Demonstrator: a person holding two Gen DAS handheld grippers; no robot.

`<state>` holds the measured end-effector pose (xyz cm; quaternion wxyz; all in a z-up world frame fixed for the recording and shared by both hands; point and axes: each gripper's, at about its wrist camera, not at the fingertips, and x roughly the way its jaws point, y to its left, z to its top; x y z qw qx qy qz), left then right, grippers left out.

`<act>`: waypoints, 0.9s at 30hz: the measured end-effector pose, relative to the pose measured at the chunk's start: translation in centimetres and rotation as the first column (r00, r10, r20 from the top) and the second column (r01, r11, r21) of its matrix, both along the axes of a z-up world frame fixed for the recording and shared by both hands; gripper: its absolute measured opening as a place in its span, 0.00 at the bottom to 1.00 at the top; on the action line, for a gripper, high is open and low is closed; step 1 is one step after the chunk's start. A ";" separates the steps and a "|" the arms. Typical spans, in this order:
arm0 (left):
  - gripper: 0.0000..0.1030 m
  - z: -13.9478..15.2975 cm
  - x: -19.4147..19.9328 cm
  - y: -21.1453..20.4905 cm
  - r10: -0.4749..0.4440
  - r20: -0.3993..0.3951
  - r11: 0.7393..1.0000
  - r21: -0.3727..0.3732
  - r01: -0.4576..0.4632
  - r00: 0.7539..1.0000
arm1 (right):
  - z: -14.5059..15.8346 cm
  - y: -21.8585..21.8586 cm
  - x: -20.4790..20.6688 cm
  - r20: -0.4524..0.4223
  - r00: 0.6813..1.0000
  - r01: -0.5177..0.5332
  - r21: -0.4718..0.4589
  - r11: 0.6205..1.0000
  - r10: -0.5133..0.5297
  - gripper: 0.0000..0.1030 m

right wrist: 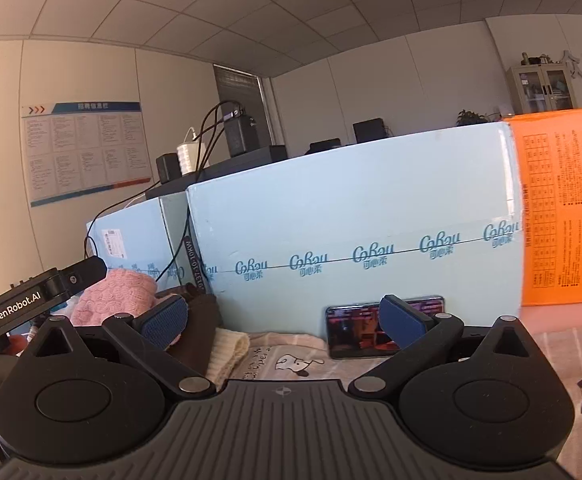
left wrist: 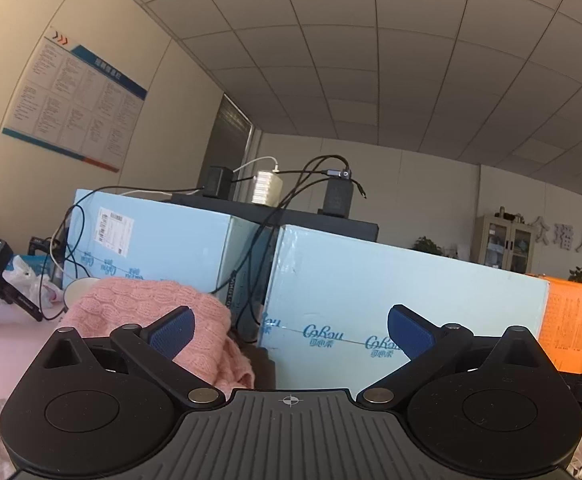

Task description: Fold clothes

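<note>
Left wrist view: left claw (left wrist: pixel 289 330) gapes wide, empty; pink knit sweater (left wrist: pixel 147 308) lies ahead-left, nearer it. Right claw (right wrist: pixel 283 322) likewise wide, empty.

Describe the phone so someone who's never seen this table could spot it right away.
Find the long pale blue carton printed with Cobau logos. At its foot, on the pink cartoon-print cloth, the phone lies on its long edge, propped against the carton. It is the only thing there with a lit screen, unlike the knitted clothes to its left.
</note>
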<state>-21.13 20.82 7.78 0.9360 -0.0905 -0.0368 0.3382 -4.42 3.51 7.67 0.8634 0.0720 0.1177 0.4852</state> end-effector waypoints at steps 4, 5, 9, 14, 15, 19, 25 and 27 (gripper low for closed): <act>1.00 -1.5 -0.8 -1.6 0.075 -0.014 0.997 -0.014 -0.075 0.997 | -0.8 -2.5 0.1 0.012 1.000 0.002 0.009 1.000 -0.002 1.00; 1.00 -1.8 -1.0 -2.0 0.094 -0.017 0.995 -0.018 -0.094 0.995 | -1.4 -2.2 0.0 0.015 1.000 -0.016 0.011 1.000 0.015 1.00; 1.00 -3.8 -1.6 -2.4 0.211 -0.045 0.977 -0.026 -0.212 0.976 | -4.1 -0.8 -0.5 0.027 0.996 -0.085 0.016 0.996 0.084 1.00; 1.00 -5.0 -2.4 -2.1 0.350 -0.071 0.936 -0.005 -0.352 0.934 | -6.7 2.5 -0.8 0.027 0.986 -0.167 0.001 0.986 0.167 1.00; 1.00 -5.1 -2.5 -2.0 0.384 -0.061 0.923 0.004 -0.384 0.921 | -6.7 3.2 -0.9 0.031 0.980 -0.196 0.005 0.981 0.196 1.00; 1.00 -5.5 -2.8 -2.2 0.472 -0.026 0.881 0.045 -0.470 0.881 | -6.6 5.8 -1.6 0.094 0.949 -0.301 -0.001 0.953 0.300 1.00; 1.00 -6.3 -2.3 -2.9 0.542 0.029 0.833 0.118 -0.541 0.840 | -7.7 7.6 -1.9 0.198 0.931 -0.305 -0.036 0.952 0.306 1.00; 1.00 -6.5 -1.8 -3.2 0.553 0.020 0.822 0.155 -0.549 0.833 | -7.9 7.4 -1.4 0.186 0.937 -0.297 -0.019 0.955 0.296 1.00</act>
